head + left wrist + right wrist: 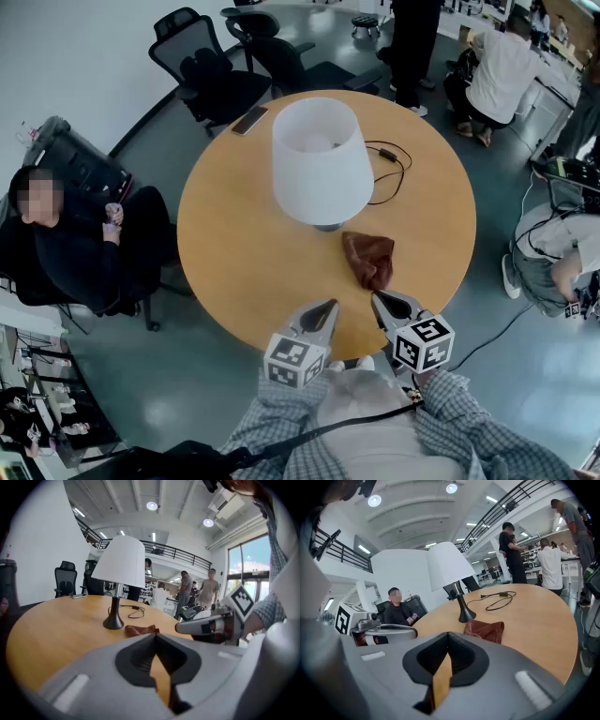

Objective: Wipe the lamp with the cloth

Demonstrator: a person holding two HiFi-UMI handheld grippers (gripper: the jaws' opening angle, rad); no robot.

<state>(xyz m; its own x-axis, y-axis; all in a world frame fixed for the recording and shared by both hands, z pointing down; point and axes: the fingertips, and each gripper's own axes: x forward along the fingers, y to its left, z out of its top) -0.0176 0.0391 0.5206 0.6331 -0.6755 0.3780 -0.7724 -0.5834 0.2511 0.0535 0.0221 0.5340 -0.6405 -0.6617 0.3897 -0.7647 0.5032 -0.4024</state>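
A lamp with a white shade (321, 157) and a dark base stands upright near the middle of the round wooden table (234, 253). A crumpled reddish-brown cloth (369, 258) lies on the table just in front and to the right of the lamp base. My left gripper (330, 306) and right gripper (377, 298) hover side by side over the table's near edge, both shut and empty, apart from the cloth. In the left gripper view the lamp (120, 569) and cloth (139, 630) sit ahead; the right gripper view shows the lamp (449, 571) and cloth (485, 630) too.
A black power cord (386, 169) loops on the table behind the lamp. A phone (249, 119) lies at the far left rim. A seated person (84, 244) is at the left, office chairs (206, 70) stand beyond, and other people are at the back right.
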